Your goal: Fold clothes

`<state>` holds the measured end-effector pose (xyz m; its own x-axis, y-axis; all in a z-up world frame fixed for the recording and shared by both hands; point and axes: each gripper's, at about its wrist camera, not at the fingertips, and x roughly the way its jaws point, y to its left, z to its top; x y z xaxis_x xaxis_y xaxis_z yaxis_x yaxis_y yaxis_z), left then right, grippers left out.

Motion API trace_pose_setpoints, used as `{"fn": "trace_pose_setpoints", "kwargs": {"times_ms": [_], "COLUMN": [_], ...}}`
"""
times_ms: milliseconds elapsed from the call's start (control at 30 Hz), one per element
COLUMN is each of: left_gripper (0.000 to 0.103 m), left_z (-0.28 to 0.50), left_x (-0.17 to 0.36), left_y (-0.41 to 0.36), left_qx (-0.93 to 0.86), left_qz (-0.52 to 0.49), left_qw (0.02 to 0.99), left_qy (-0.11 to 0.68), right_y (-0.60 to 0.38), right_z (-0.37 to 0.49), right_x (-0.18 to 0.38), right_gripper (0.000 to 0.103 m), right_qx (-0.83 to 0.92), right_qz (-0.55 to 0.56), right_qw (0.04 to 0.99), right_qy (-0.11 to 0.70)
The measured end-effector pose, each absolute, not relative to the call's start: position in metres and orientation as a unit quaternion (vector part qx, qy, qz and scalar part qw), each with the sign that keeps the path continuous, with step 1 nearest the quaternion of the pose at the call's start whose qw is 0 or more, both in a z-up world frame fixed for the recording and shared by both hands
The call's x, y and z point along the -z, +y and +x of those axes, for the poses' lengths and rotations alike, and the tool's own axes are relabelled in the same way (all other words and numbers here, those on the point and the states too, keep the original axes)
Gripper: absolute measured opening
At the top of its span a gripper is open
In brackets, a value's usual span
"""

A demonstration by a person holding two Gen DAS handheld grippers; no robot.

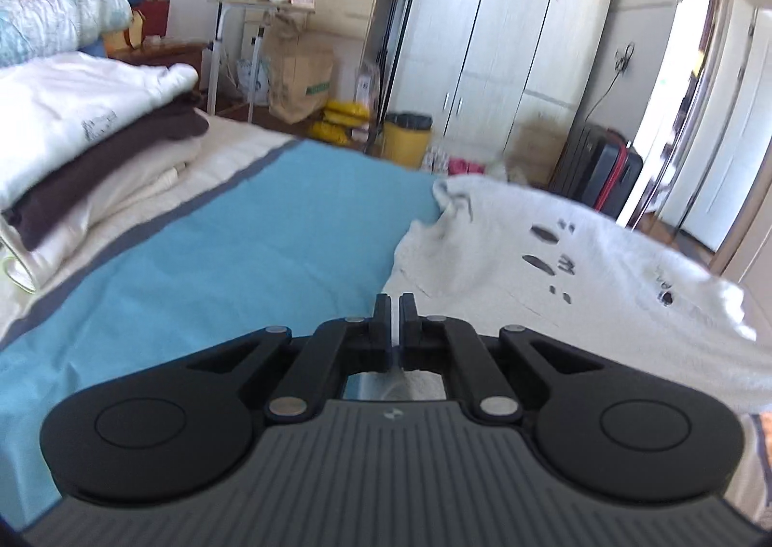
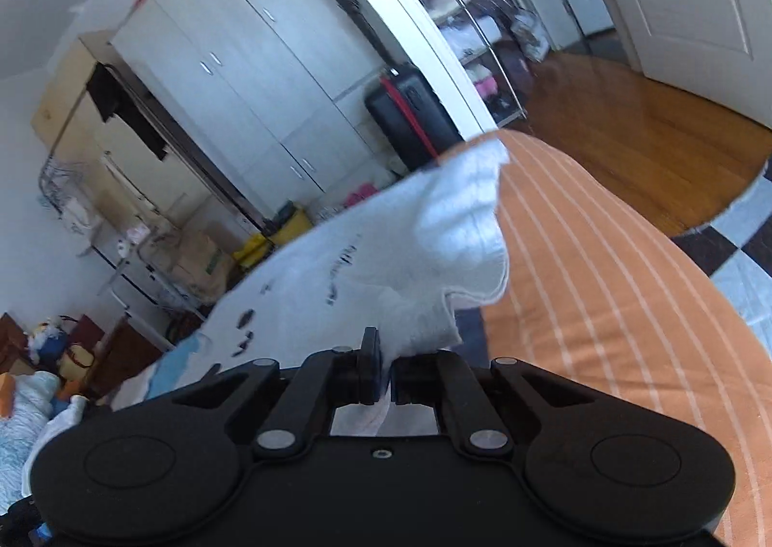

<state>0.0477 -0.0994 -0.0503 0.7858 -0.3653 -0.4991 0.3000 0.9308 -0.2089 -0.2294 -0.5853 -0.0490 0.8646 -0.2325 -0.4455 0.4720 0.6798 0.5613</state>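
White garment (image 1: 555,257) beside folded stack (image 1: 82,146) on bed (image 1: 217,248).

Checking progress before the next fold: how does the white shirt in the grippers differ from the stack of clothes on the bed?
The white shirt is spread open and loose, held up at an edge; the stack lies flat, already folded. The shirt is one white piece with dark print; the stack layers white, dark brown and cream. Both sit over the bed.

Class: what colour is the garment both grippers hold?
White with dark print; clearest in the left wrist view.
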Motion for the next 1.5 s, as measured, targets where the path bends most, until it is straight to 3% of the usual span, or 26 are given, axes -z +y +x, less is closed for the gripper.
{"fn": "trace_pose_setpoints", "kwargs": {"times_ms": [133, 267, 367, 400, 467, 500, 533, 667, 733, 833, 867, 900, 933, 1333, 1500], "left_gripper": [0.000, 0.000, 0.003, 0.009, 0.040, 0.070, 0.084, 0.085, 0.103, 0.102, 0.096, 0.057, 0.003, 0.005, 0.005], "left_z": [0.022, 0.041, 0.054, 0.057, 0.063, 0.068, 0.072, 0.095, 0.105, 0.100, 0.103, 0.105, 0.107, 0.067, 0.031], "left_x": [0.054, 0.098, 0.115, 0.117, 0.121, 0.125, 0.129, 0.159, 0.174, 0.185, 0.184, 0.183, 0.183, 0.094, 0.052], "left_y": [-0.072, -0.049, -0.046, -0.047, -0.050, -0.053, -0.057, -0.081, -0.090, -0.090, -0.094, -0.097, -0.101, -0.111, -0.095], "left_qx": [0.156, 0.162, 0.191, 0.204, 0.230, 0.231, 0.232, 0.269, 0.290, 0.293, 0.295, 0.298, 0.301, 0.326, 0.316], "left_qz": [-0.060, -0.112, -0.134, -0.142, -0.158, -0.162, -0.166, -0.183, -0.210, -0.279, -0.272, -0.264, -0.256, -0.181, -0.144], "left_qw": [0.946, 0.909, 0.890, 0.886, 0.877, 0.873, 0.868, 0.827, 0.808, 0.808, 0.805, 0.801, 0.797, 0.849, 0.884], "left_qy": [0.279, 0.368, 0.391, 0.391, 0.391, 0.399, 0.406, 0.458, 0.469, 0.427, 0.436, 0.446, 0.456, 0.375, 0.311], "right_y": [-0.559, -0.561, -0.563, -0.562, -0.558, -0.556, -0.555, -0.550, -0.548, -0.543, -0.543, -0.543, -0.545, -0.544, -0.538], "right_z": [-0.245, -0.248, -0.245, -0.243, -0.238, -0.236, -0.234, -0.230, -0.230, -0.223, -0.222, -0.224, -0.226, -0.232, -0.245], "right_x": [0.062, 0.110, 0.100, 0.093, 0.082, 0.077, 0.073, 0.075, 0.081, 0.099, 0.105, 0.109, 0.112, 0.090, 0.047], "right_gripper": [0.006, 0.005, 0.005, 0.004, 0.004, 0.003, 0.003, 0.003, 0.003, 0.003, 0.003, 0.003, 0.004, 0.004, 0.003], "right_qx": [0.245, 0.275, 0.296, 0.302, 0.317, 0.325, 0.332, 0.341, 0.340, 0.331, 0.329, 0.326, 0.325, 0.328, 0.336], "right_qz": [0.306, 0.333, 0.327, 0.317, 0.287, 0.274, 0.262, 0.253, 0.248, 0.240, 0.242, 0.250, 0.261, 0.314, 0.290], "right_qw": [0.895, 0.860, 0.859, 0.862, 0.867, 0.868, 0.868, 0.864, 0.863, 0.860, 0.858, 0.857, 0.857, 0.857, 0.873], "right_qy": [0.214, 0.271, 0.260, 0.256, 0.257, 0.258, 0.259, 0.270, 0.280, 0.305, 0.310, 0.309, 0.304, 0.243, 0.202]}}
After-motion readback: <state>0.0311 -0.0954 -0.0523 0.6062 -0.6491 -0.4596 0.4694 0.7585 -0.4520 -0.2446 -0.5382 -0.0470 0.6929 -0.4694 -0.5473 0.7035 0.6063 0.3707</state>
